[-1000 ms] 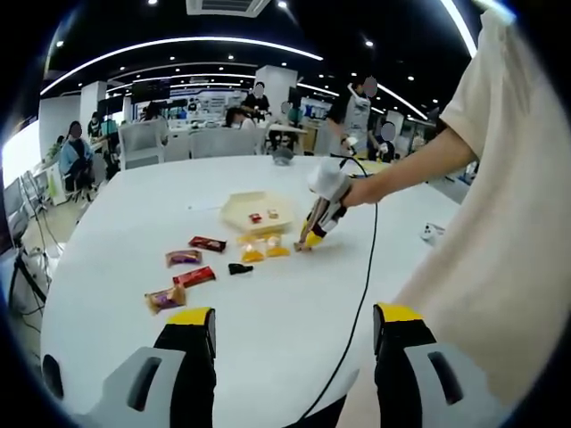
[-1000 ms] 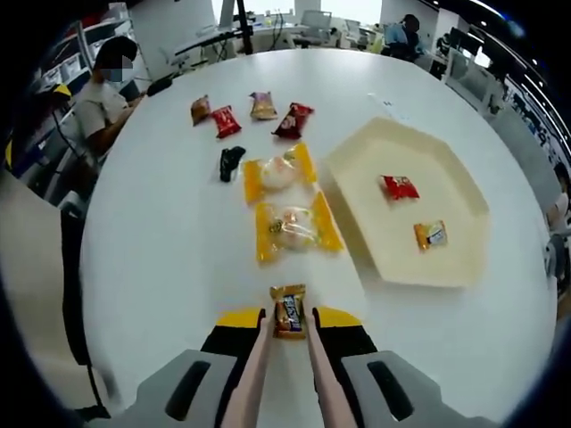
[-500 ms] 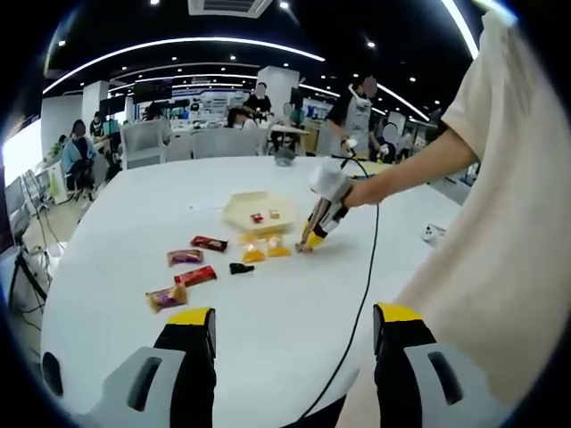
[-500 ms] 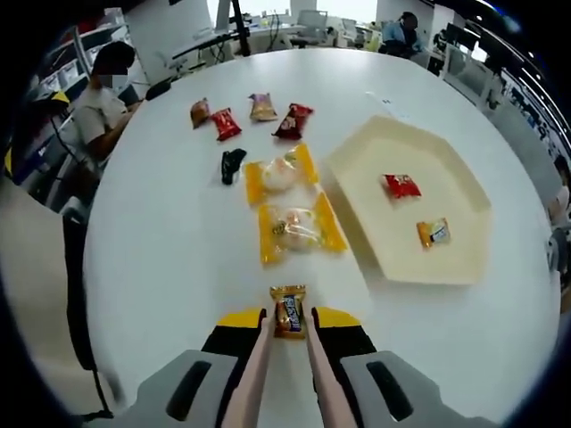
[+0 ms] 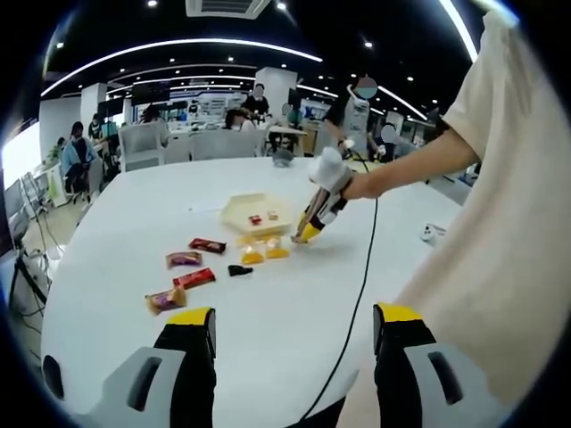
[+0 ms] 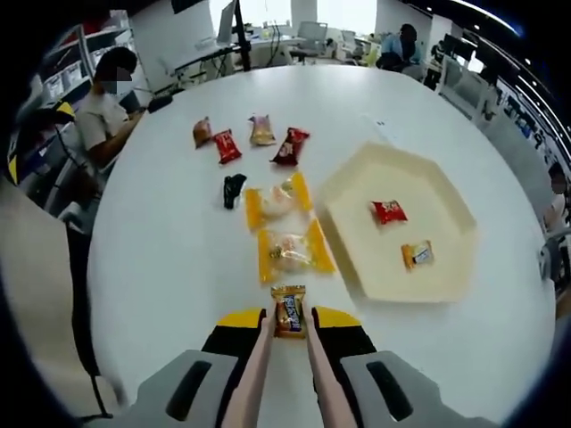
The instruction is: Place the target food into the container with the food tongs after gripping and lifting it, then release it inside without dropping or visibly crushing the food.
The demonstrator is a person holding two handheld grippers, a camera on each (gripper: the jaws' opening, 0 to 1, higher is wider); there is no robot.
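A small gold-and-brown candy bar [image 6: 288, 306] is pinched between the pink arms of the food tongs [image 6: 257, 366]. My right gripper [image 6: 288, 319] is shut on those tongs, and the bar hangs above the white table [image 6: 161, 267]. The cream hexagonal tray [image 6: 446, 285] lies ahead to the right, holding a red packet [image 6: 388, 212] and a yellow-white sweet [image 6: 417, 255]. In the left gripper view a person's hand holds the right gripper [image 5: 307, 234] just right of the tray [image 5: 239, 207]. My left gripper [image 5: 294, 330] is open, near the table's edge, with nothing between its jaws.
Two yellow-wrapped pastries [image 6: 290, 252] [image 6: 278, 201] lie left of the tray, with a black item [image 6: 234, 189] beside them. Several snack packets [image 6: 226, 145] sit farther away. A black cable [image 5: 357, 294] trails over the table. People sit at desks around the room.
The right gripper has risen with the tongs and candy bar, so table and tray look smaller. In the left gripper view it has lifted and shifted slightly toward the tray. The left gripper has stayed put.
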